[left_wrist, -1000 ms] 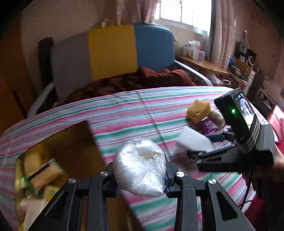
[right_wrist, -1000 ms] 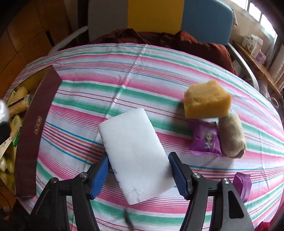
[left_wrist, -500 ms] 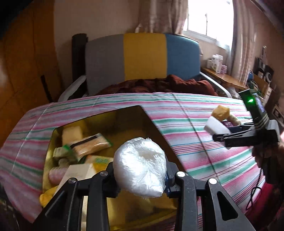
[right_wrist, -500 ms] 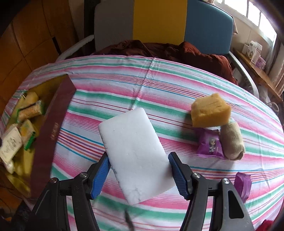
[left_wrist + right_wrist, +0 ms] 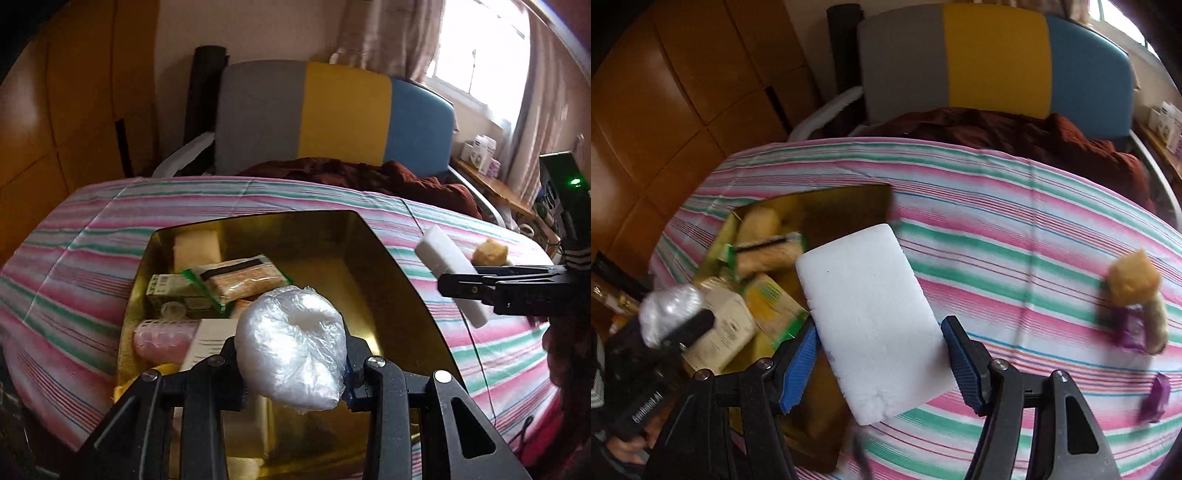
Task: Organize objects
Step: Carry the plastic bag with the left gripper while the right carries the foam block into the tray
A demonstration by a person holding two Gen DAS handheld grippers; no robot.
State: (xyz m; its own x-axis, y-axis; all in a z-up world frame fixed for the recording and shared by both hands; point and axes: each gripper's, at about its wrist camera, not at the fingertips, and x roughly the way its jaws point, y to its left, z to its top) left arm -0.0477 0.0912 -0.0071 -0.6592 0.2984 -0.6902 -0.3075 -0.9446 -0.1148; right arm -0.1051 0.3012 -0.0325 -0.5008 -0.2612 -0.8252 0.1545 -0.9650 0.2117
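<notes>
Plastic bag [image 5: 291, 347] is clamped by left gripper [image 5: 293, 363] over the box [image 5: 391, 280]; white sponge [image 5: 871, 317] is clamped by right gripper [image 5: 881, 363]; purple packets [image 5: 1132, 330], perhaps sweets, are seen only from the right wrist.

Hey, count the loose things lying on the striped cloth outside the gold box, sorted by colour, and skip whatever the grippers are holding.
Yellow: 1, the sponge
Purple: 2, the snack packet and the small purple item
Beige: 1, the roll
Total: 4

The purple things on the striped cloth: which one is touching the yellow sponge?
The purple packet under the yellow sponge. The other purple thing lies alone, nearer the camera.
</notes>
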